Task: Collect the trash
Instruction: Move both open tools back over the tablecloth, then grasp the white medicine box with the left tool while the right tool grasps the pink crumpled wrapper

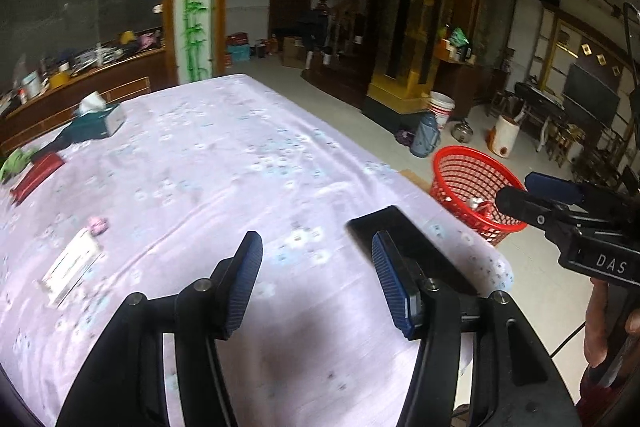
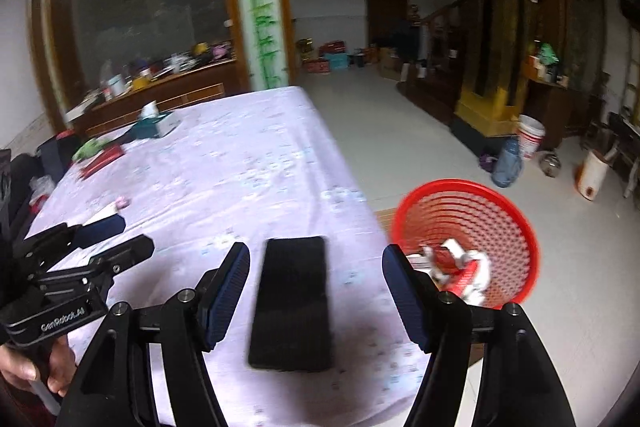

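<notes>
A red mesh basket (image 1: 472,187) stands on the floor off the table's right edge, with crumpled wrappers (image 2: 460,267) inside; it also shows in the right wrist view (image 2: 500,219). My left gripper (image 1: 316,267) is open and empty over the lilac tablecloth. My right gripper (image 2: 316,291) is open and empty above a black phone (image 2: 292,303) near the table's right edge; the phone also shows in the left wrist view (image 1: 404,239). A small pink scrap (image 1: 98,224) and a white flat packet (image 1: 72,267) lie on the cloth to the left.
A teal tissue box (image 1: 98,123), a red box (image 1: 36,175) and a green crumpled item (image 1: 16,163) sit at the table's far left. Buckets, a kettle and a blue jug (image 1: 426,135) stand on the floor beyond the basket. A cluttered wooden sideboard (image 1: 80,79) runs behind the table.
</notes>
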A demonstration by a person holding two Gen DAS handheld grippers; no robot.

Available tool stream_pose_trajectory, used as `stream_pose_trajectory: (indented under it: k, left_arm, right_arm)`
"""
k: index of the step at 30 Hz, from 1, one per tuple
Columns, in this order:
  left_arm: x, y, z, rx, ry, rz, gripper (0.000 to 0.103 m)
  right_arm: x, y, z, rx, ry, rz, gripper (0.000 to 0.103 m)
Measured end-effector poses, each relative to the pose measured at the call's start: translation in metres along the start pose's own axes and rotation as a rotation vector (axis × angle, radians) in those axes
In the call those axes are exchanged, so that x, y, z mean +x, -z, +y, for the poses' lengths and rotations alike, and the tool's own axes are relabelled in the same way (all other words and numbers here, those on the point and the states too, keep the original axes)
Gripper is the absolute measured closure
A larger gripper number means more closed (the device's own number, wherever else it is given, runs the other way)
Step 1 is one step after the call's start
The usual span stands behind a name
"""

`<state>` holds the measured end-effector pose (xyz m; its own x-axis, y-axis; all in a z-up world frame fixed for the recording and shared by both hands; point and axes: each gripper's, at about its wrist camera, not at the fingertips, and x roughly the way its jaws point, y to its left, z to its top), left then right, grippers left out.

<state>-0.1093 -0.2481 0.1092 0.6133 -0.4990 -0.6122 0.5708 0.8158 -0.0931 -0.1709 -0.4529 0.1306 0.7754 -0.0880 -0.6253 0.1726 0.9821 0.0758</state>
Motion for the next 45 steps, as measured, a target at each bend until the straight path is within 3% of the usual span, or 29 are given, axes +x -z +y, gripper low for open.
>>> stream_pose_trajectory:
  k: [8,14,20,25,29,31,35,37,40,45]
  left_arm:
    - [-0.033,0.02,0.054,-0.076,-0.075,-0.016,0.047]
    - [-0.062,0.036,0.113,-0.156,-0.187,-0.017,0.046]
    - [-0.076,0.044,0.184,-0.236,-0.302,0.021,0.046]
    - [-0.06,0.03,0.233,-0.256,-0.321,0.074,0.046]
    - [-0.024,0.014,0.262,-0.222,-0.348,0.13,0.047]
    - [-0.006,0.011,0.274,-0.235,-0.31,0.163,0.047]
    - [0.029,0.008,0.305,-0.326,-0.164,0.243,0.047]
    - [0.042,0.01,0.319,-0.377,-0.154,0.264,0.047]
    - [0.06,0.016,0.329,-0.424,-0.069,0.319,0.047]
    - [0.061,0.024,0.312,-0.369,-0.041,0.347,0.047]
  right_arm:
    - [0.0,0.003,0.067,-0.12,-0.105,0.008,0.029]
    - [0.001,0.004,0.112,-0.179,-0.254,0.023,0.029]
    - [0.022,0.002,0.143,-0.167,-0.437,0.105,0.029]
    - [0.027,-0.005,0.164,-0.191,-0.475,0.11,0.029]
    - [0.033,-0.007,0.174,-0.188,-0.505,0.134,0.029]
    - [0.034,-0.005,0.175,-0.189,-0.513,0.145,0.029]
    - [0.036,-0.004,0.174,-0.199,-0.506,0.16,0.029]
    - [0.039,-0.004,0.173,-0.193,-0.5,0.17,0.029]
    - [0.044,-0.004,0.171,-0.187,-0.495,0.177,0.029]
    - [0.053,-0.005,0.17,-0.176,-0.491,0.191,0.029]
